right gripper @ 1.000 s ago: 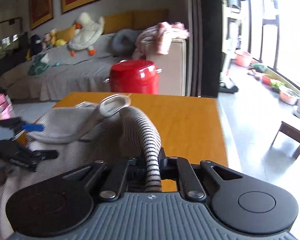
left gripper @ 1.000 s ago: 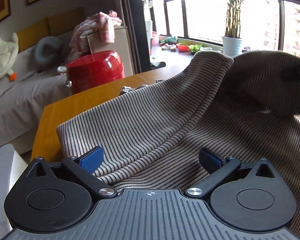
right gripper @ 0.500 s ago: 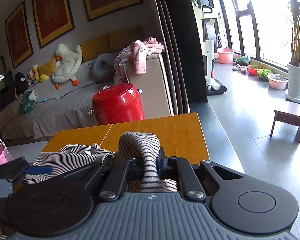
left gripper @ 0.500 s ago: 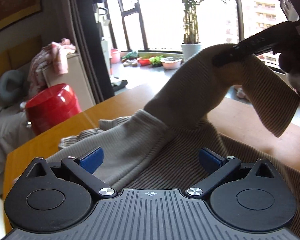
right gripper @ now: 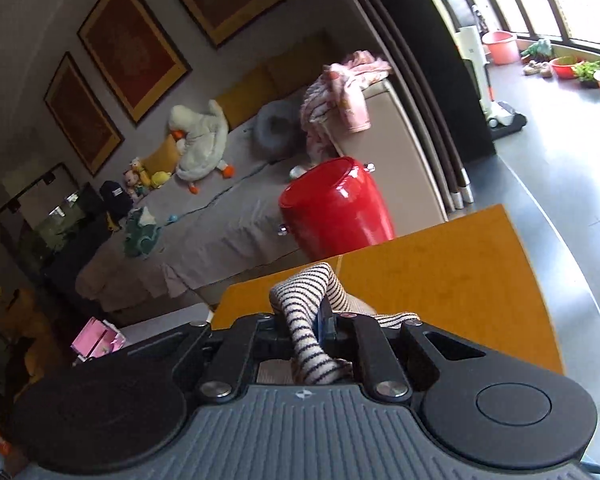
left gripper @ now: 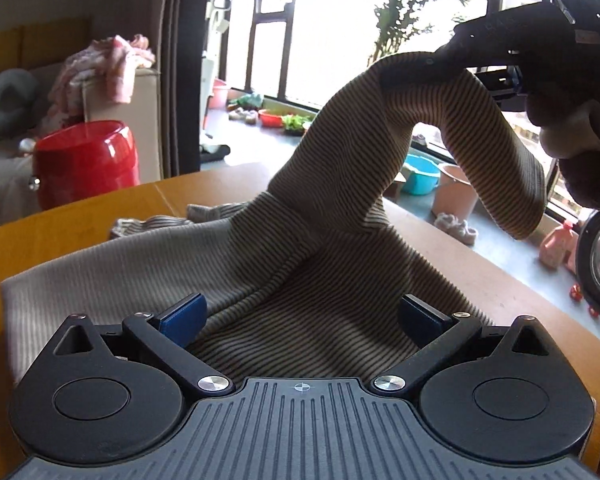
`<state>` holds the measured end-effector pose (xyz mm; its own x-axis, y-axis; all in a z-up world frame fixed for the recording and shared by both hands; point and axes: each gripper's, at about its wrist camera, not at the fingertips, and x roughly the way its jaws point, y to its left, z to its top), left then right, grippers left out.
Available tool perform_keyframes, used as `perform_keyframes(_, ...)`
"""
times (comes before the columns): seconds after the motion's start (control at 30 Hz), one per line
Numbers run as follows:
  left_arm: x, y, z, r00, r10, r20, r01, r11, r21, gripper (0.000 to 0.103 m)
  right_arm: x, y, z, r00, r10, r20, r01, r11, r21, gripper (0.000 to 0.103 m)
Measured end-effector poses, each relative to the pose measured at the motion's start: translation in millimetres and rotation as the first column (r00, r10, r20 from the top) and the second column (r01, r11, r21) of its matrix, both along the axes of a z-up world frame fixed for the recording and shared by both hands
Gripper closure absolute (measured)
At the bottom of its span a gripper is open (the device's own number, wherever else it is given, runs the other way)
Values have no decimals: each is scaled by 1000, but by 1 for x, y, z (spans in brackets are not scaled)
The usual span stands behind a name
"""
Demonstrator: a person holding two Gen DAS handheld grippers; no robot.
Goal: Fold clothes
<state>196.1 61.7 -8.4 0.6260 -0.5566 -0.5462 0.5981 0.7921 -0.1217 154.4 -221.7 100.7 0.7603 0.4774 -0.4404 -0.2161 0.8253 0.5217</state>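
Striped sweater (left gripper: 300, 272), sleeve (left gripper: 440, 112) lifted

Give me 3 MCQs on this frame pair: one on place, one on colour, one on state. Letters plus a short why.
1. Where does the body of the striped garment lie?
A. on the wooden table
B. on the sofa
C. on the floor

2. What colour is the glossy drum-shaped container beyond the table?
A. blue
B. red
C. white

3. How is the right gripper?
A. open, nothing between the fingers
B. shut on the striped sleeve
C. shut on a towel

Key:
1 A: the left wrist view shows the cloth spread on the tabletop under the open left gripper.
2 B: it is red in both views.
3 B: the fingers pinch striped fabric, and the sleeve hangs lifted from them.
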Motion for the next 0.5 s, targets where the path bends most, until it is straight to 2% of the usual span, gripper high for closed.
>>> perform_keyframes(0.1, -3, 20, 1, 999, 28, -27, -29, 999, -32, 0, 18, 40, 10, 999, 49, 21, -49, 999, 0, 89)
perform_keyframes(0.13, -5, 26, 0, 999, 30, -38, -32, 998, -47, 0, 23, 52, 13, 997, 67, 34, -67, 998, 11, 84)
perform_keyframes(0.23, -11, 40, -2, 998, 24, -61, -29, 995, -91, 0, 34, 85, 23, 990, 116, 80, -119, 992, 33, 55)
perform_keyframes(0.33, -15, 51, -4, 997, 15, -78, -25, 991, -131, 0, 33, 97, 35, 981, 125, 147, -127, 992, 2, 52)
perform_keyframes(0.5, -12, 52, -14, 994, 27, -103, -41, 990, -136, 0, 23, 79, 33, 985, 68, 159, -61, 997, -53, 51)
